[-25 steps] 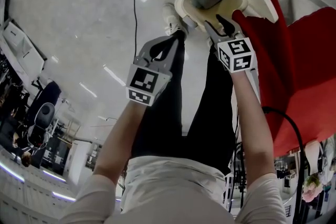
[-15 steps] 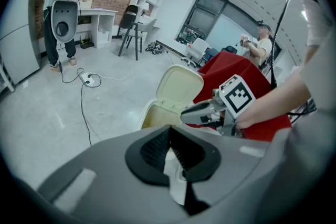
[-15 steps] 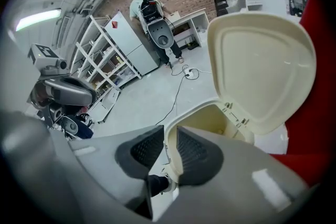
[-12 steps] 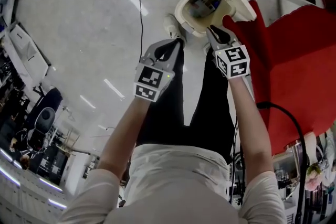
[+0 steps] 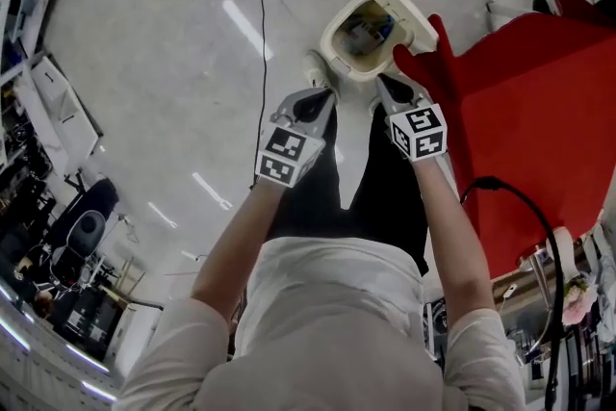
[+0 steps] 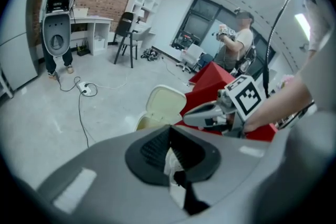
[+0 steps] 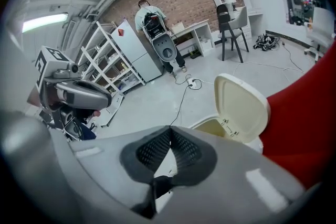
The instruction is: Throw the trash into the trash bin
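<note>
Cream plastic makes up the trash bin [image 5: 332, 41], which stands on the pale polished floor [image 5: 164, 34] with its lid [image 5: 412, 14] swung up and open. Trash [image 5: 368, 29] lies inside it, down in the well. It is small in the head view and seems to be printed packaging with some blue in it. Just beside the bin, on its right, hangs a red cloth [image 5: 539, 101], one corner of which overlaps the lid's edge in the head view. The left hand-held gripper [image 5: 318, 96] hovers above the floor near the bin's near edge, over a white shoe [image 5: 315, 67]. Its jaws are pressed together at the tips with nothing gripped; only the shoe and a black trouser leg [image 5: 318, 197] show through the gap lower down. The right hand-held gripper [image 5: 387, 84] is held side by side with it, a little apart, pointing down toward the bin's opening. Its jaws have just been closing and meet at the tips, empty. A black cable [image 5: 258, 14] runs across the floor to the left of the bin.
</note>
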`<state>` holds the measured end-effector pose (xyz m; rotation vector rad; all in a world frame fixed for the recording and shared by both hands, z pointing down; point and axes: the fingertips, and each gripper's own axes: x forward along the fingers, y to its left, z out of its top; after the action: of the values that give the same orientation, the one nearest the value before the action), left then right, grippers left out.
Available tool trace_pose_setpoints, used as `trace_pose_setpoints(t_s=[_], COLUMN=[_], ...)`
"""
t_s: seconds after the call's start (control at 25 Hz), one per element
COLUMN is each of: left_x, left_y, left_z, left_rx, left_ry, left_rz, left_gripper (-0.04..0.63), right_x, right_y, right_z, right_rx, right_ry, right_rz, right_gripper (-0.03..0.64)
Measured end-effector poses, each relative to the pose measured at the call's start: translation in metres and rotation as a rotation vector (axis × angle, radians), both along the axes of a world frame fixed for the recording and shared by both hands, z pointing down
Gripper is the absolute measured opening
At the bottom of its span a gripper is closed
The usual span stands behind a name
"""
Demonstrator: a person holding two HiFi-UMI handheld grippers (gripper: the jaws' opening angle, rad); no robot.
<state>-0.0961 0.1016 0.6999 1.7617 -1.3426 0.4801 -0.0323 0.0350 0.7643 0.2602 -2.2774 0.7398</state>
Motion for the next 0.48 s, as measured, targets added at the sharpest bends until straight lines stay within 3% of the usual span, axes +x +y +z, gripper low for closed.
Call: trace_pose_setpoints(t_s=[0.48], left_x=[-0.001], left_y=[0.007], left_z=[-0.105], left_rx=[0.042], left_ry=[0.001], left_rz=[0.059], left_gripper=[0.005], right_x=[0.017], right_y=[-0.005], right_z=[-0.135], right_rx=[0.05], right_ry=[-0.012], right_rz=[0.028], right_gripper=[0.002])
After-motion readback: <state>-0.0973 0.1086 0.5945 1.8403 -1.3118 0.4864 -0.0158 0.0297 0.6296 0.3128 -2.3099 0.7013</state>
